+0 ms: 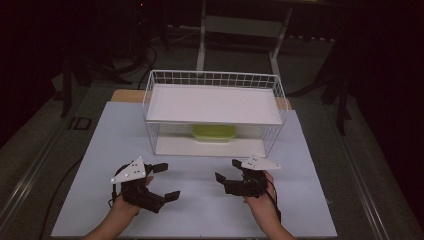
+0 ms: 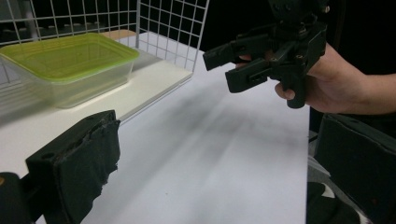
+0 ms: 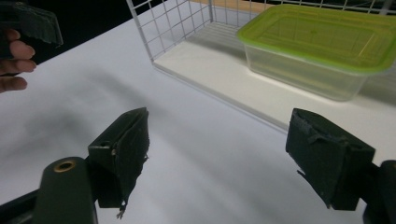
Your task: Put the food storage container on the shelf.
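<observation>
We see a white table top (image 1: 200, 200) on a wooden board whose edge (image 1: 125, 95) shows at the far side. White wire basket (image 1: 215, 80) sits at the far middle, with a flat white shelf (image 1: 215, 105) across it. Under the shelf, on the basket's white floor, a clear container with a green lid (image 1: 214, 133). Dark floor around, white frame legs (image 1: 201, 45) behind.

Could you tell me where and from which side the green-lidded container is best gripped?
Probably by its near long side, just under the lid, coming in level from the open front of the wire rack. The container sits on the lower shelf beneath the upper shelf, so a top approach looks blocked. The lid's overhanging rim gives the open right gripper a lip to catch.
</observation>
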`<state>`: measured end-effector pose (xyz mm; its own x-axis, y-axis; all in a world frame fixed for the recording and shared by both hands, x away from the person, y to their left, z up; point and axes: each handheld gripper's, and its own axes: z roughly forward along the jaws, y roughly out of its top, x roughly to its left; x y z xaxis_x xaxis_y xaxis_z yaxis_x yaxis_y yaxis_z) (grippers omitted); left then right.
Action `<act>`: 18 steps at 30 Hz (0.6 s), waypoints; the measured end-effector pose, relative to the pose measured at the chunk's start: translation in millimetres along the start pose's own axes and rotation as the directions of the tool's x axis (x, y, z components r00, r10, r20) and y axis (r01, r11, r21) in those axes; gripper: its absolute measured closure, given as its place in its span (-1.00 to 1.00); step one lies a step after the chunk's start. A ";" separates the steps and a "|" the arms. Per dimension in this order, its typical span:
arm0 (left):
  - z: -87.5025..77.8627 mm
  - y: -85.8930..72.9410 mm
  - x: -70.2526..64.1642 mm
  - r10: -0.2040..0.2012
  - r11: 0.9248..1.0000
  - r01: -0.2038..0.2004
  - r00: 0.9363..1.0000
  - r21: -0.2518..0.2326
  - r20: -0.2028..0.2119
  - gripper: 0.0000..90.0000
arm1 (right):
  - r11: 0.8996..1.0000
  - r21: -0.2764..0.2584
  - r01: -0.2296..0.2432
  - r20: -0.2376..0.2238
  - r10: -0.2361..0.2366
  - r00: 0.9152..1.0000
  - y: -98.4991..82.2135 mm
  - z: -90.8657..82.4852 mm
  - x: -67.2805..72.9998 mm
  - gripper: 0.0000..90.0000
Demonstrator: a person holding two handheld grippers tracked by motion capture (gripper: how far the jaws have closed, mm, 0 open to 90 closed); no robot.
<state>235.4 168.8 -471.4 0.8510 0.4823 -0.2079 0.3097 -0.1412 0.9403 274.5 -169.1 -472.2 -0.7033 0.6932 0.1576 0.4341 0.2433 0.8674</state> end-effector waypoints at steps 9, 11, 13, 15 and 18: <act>-15.3 -9.3 -6.7 0.008 1.000 -0.008 1.000 0.000 -0.030 -0.98 | 1.000 -0.017 -0.008 -0.027 0.008 1.000 -12.0 -19.4 -1.3 -0.52; -18.0 -11.5 -7.6 0.006 1.000 -0.006 0.999 -0.003 -0.036 -0.98 | 1.000 -0.015 -0.011 -0.030 0.010 0.999 -15.6 -21.9 -1.6 -0.52; -20.3 -13.2 -8.8 0.005 1.000 -0.006 0.999 -0.009 -0.043 -0.98 | 1.000 -0.018 -0.014 -0.041 0.014 0.999 -17.1 -24.6 -1.6 -0.52; -22.5 -14.5 -9.4 0.003 1.000 -0.004 0.999 -0.010 -0.044 -0.98 | 1.000 -0.025 -0.008 -0.042 0.007 0.999 -16.8 -27.7 -1.2 -0.52; -25.6 -17.0 -9.4 0.010 1.000 -0.010 0.998 -0.002 -0.054 -0.98 | 1.000 -0.029 0.004 -0.043 -0.006 0.999 -16.4 -33.0 -0.3 -0.52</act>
<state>211.3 188.8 -478.6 0.8298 0.5269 -0.1838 0.3004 -0.1442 0.9428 249.0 -195.7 -470.9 -0.7294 0.6619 0.1728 0.4146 0.2266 0.8814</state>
